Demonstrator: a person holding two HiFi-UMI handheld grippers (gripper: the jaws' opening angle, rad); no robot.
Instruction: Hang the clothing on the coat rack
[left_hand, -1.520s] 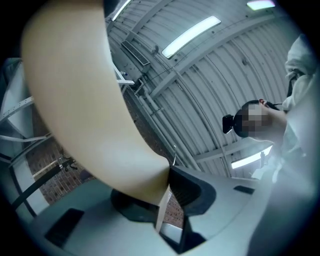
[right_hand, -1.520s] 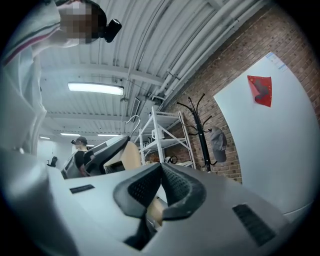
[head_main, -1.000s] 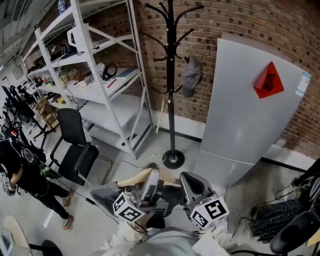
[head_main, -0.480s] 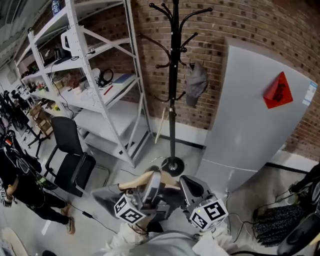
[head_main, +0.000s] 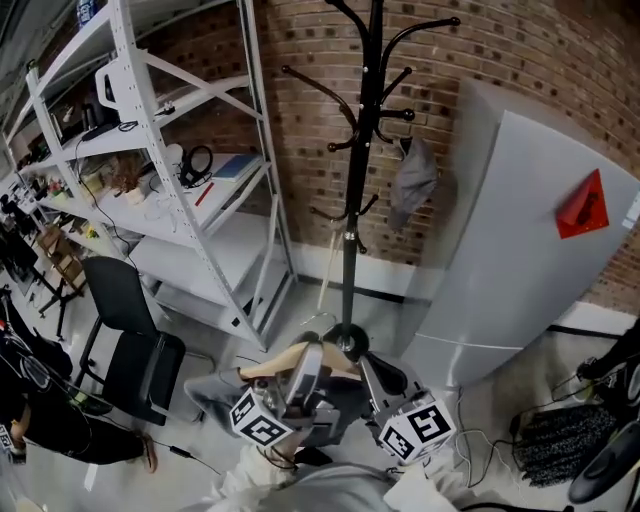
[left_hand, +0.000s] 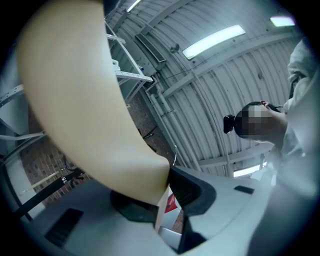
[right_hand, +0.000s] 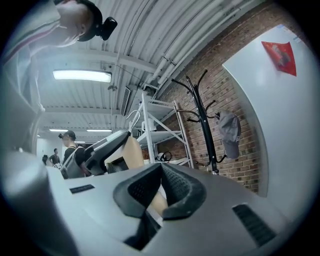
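Note:
The black coat rack (head_main: 352, 200) stands against the brick wall, with a grey cap (head_main: 412, 185) hanging on one of its hooks. At the bottom of the head view both grippers hold a wooden hanger (head_main: 275, 362) with grey clothing (head_main: 212, 386) draped from it. My left gripper (head_main: 306, 352) is shut on the hanger's broad tan arm (left_hand: 90, 100), and its metal hook (left_hand: 175, 154) shows just beyond. My right gripper (head_main: 374, 360) is shut on the hanger's other end (right_hand: 159, 202). The rack (right_hand: 202, 117) and the cap (right_hand: 229, 132) also show in the right gripper view.
White metal shelving (head_main: 180, 150) with loose items fills the left. A black office chair (head_main: 135, 335) stands below it. A tall grey cabinet (head_main: 520, 240) with a red diamond sign (head_main: 585, 205) stands right of the rack. A person (head_main: 40, 415) is at far left; cables and dark gear (head_main: 555, 430) are at right.
The coat rack and cabinet have grown larger and shifted right in the head view as I came closer. Both grippers keep their hold on the hanger.

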